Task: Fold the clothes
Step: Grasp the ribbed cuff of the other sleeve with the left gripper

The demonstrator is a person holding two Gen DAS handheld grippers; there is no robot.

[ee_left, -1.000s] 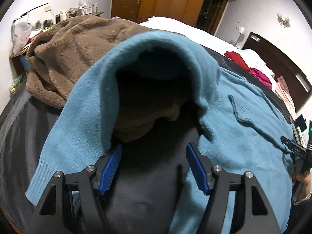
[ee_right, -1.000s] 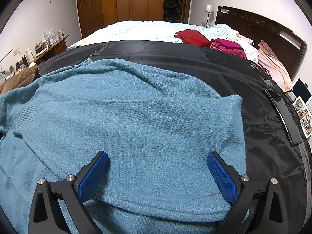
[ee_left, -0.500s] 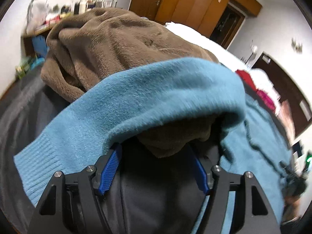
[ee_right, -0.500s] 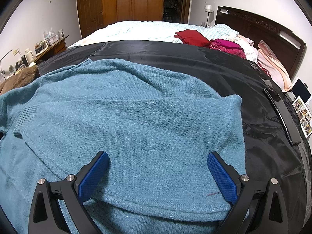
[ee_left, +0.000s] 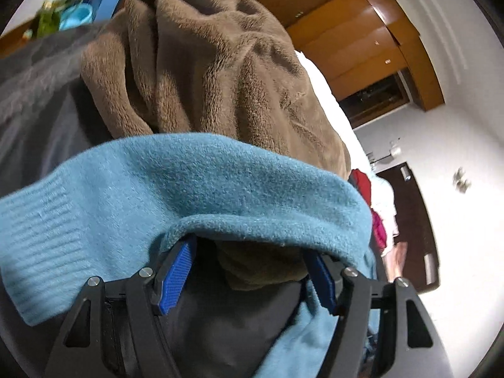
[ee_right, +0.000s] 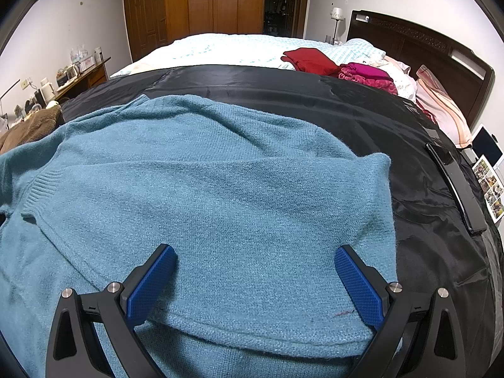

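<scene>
Teal knit sweater [ee_right: 220,195] lies spread on the black sheet [ee_right: 283,94] over the bed, body mostly flat, one side already folded in over the torso; ribbed cuff end [ee_left: 37,236] of a sleeve is draped across the left gripper [ee_left: 249,271], whose jaws stand well apart with nothing pinched between the blue pads [ee_left: 174,275]; the cloth just hangs over the fingertips. Right gripper [ee_right: 255,280] also stands spread wide, resting on or just above the folded panel near its hem, not clamped on anything.

Handling, my read: light, soft, floppy, slightly fuzzy knit; no stiffness, so it sags and stretches wherever unsupported; not slippery against rubber pads, but likely slides on the shiny sheet. Best holds are the ribbed cuff and hem edge: thicker, less stretch. A draped sleeve can slip off open fingers; pinch it first. Brown fleece pile [ee_left: 214,63] sits just behind the sleeve; risk of snagging it.
</scene>
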